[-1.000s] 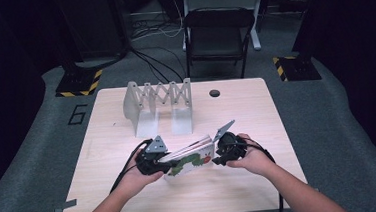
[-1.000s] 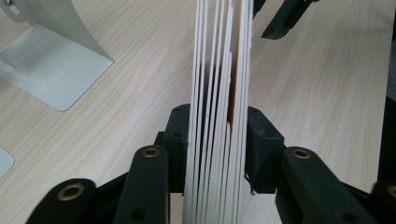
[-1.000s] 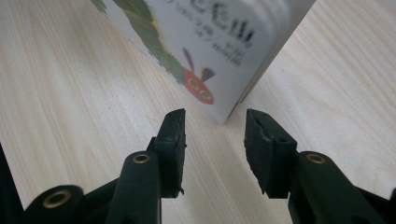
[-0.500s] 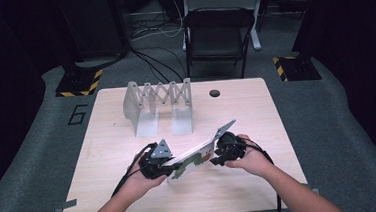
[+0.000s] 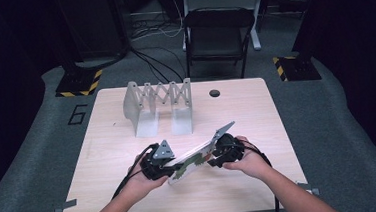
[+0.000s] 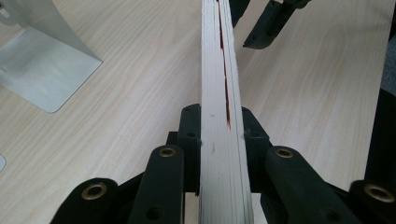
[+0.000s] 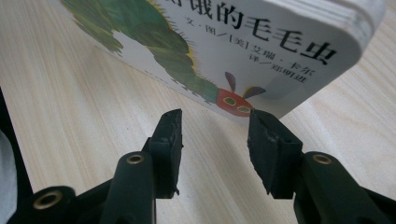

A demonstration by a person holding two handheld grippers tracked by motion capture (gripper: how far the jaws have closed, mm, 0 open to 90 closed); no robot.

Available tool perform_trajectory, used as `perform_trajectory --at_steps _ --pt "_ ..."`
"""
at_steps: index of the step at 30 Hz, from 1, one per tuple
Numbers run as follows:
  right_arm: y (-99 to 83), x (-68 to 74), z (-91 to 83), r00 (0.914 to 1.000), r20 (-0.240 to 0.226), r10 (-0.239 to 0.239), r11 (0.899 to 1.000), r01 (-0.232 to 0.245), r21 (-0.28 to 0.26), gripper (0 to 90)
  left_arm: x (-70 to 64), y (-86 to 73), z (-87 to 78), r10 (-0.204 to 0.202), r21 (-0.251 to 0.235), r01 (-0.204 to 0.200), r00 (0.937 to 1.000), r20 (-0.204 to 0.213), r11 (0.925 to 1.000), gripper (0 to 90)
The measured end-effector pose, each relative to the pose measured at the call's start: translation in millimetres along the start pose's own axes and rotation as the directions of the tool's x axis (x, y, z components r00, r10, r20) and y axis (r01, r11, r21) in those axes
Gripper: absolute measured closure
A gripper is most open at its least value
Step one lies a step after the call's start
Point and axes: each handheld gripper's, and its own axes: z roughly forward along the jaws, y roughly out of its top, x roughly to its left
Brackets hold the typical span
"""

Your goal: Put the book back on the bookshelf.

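Axis: as we hold it, the book (image 5: 192, 161) runs lengthwise between both grippers.
Left gripper (image 6: 219, 135): fingers clenched on book's edge.
Right gripper (image 7: 215, 135): fingers released, book just ahead.

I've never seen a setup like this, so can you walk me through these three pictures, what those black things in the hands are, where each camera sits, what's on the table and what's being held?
A person sits at a wooden table and holds a hand-operated tool in each hand, each ending in two black jaws.

The high view looks down from above the person. The other two pictures come from small cameras riding on the tools, looking along their jaws.

The left gripper is shut on a children's board book, seen edge-on there. In the high view the book stretches between both hands. The right gripper is open, its jaws just short of the book's cover, which shows a green caterpillar and Chinese writing.

Farther back on the table stands a grey metal expanding book rack.
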Motion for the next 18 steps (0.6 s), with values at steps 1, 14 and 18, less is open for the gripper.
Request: perform_trajectory --at_steps 1,14,18 --pt "-0.3 0.6 0.0 1.0000 0.000 0.009 1.000 -0.009 0.001 55.2 -0.4 0.3 0.1 0.000 0.000 0.000 1.0000 0.001 1.0000 75.6" --pt "-1.7 -0.9 -0.9 0.9996 0.005 0.029 1.000 -0.029 -0.004 55.2 4.0 5.3 1.0 -0.025 0.076 0.024 0.9996 0.014 0.9968 75.2" --pt "-1.4 -0.5 -0.8 0.9995 0.005 0.030 1.000 -0.030 -0.004 55.2 2.8 10.8 2.6 -0.025 0.123 0.023 0.9995 0.018 0.9922 75.1"
